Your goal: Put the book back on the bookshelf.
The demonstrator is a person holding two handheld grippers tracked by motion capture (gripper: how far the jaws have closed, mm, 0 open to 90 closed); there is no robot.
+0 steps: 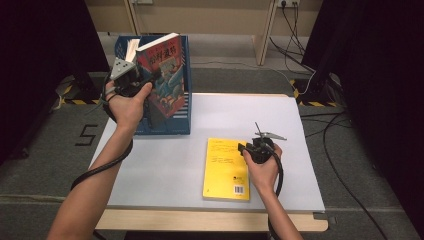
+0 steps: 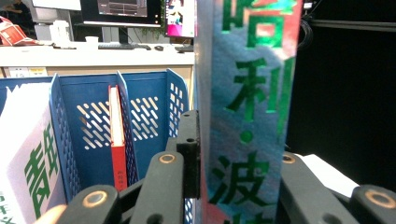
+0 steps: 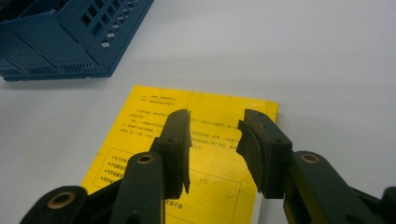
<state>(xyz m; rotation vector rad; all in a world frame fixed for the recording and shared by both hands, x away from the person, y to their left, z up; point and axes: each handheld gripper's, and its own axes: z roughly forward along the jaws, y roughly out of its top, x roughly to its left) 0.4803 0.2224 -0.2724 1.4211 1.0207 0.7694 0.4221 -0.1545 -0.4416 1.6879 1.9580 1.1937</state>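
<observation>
in the upper left of the high view we see our left gripper (image 1: 145, 82) pinching a colourful book (image 1: 162, 75) by its spine edge, held upright and slightly tilted over the blue file rack (image 1: 186, 107) that stands at the table's far left corner. in the left gripper view the book's shiny spine (image 2: 247, 116), printed with green characters, runs top to bottom through the middle of the frame, and our two black jaws press against it from either side. left of it in that view the rack's blue dividers (image 2: 60, 135) stand upright; a thin red book (image 2: 117, 144) sits in a middle slot and a white book with green lettering (image 2: 28, 158) fills the slot at the far left. lower right of centre in the high view our right gripper (image 1: 248, 149) hovers at the right edge of a yellow book (image 1: 225, 167) that lies flat on the white table (image 1: 165, 165). in the right gripper view its jaws stand spread apart with nothing between the pads, pointing down over the yellow cover (image 3: 210, 112), which shows small printed text; we cannot tell whether the tips touch the cover. the rack's corner (image 3: 56, 51) sits in the upper left of that frame, well apart from the yellow book.
</observation>
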